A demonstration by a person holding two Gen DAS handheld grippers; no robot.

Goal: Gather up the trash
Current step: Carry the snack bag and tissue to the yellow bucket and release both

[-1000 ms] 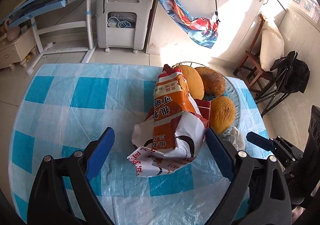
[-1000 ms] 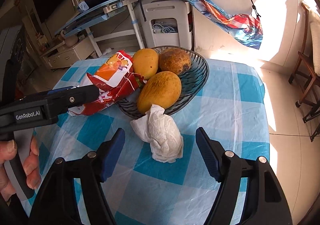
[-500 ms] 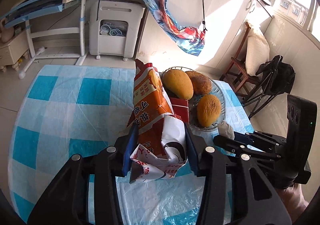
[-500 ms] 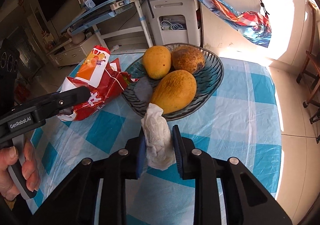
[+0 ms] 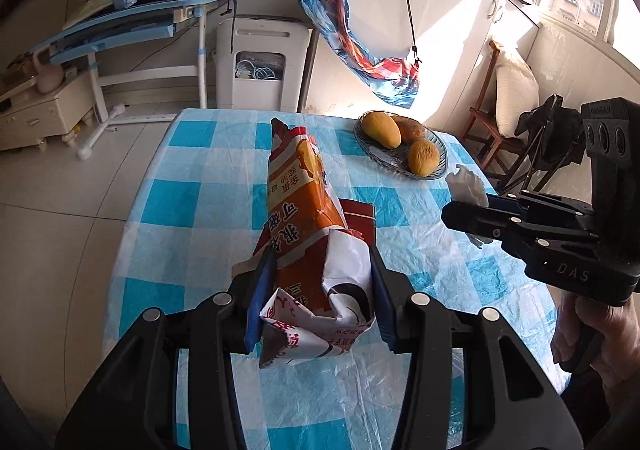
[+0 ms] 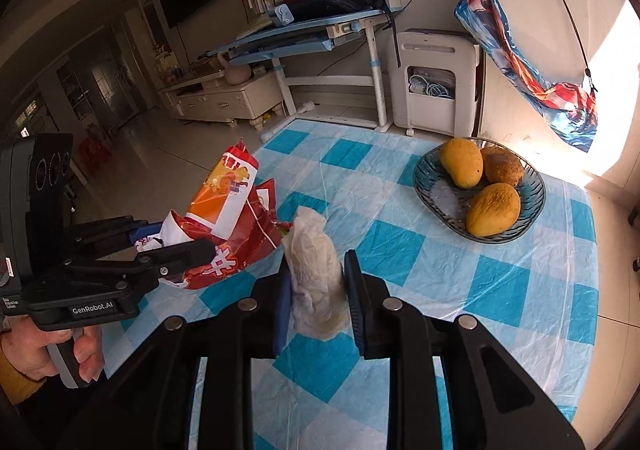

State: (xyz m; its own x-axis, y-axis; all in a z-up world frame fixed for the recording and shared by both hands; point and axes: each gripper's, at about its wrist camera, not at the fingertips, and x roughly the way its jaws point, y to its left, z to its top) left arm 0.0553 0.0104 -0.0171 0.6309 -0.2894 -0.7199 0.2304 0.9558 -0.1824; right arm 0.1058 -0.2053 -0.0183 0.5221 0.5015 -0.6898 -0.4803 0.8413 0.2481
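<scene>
My left gripper [image 5: 316, 290] is shut on an orange, red and white snack bag [image 5: 304, 217] and holds it up above the blue-checked table [image 5: 192, 169]. The bag also shows in the right wrist view [image 6: 228, 217], with the left gripper [image 6: 168, 246] around its lower end. My right gripper [image 6: 316, 290] is shut on a crumpled white tissue [image 6: 316, 262] and holds it above the table. The tissue [image 5: 466, 183] and right gripper [image 5: 476, 211] show at the right of the left wrist view.
A glass bowl [image 6: 532, 189] with three mangoes [image 6: 494, 209] sits at the table's far right; it also shows in the left wrist view [image 5: 374, 151]. Beyond the table stand a blue desk [image 6: 304, 37], a white appliance [image 6: 434, 81] and a chair [image 5: 496, 125].
Both grippers closed: the left on the snack bag, the right on the tissue. Both have since lifted their loads up and back from the fruit bowl.
</scene>
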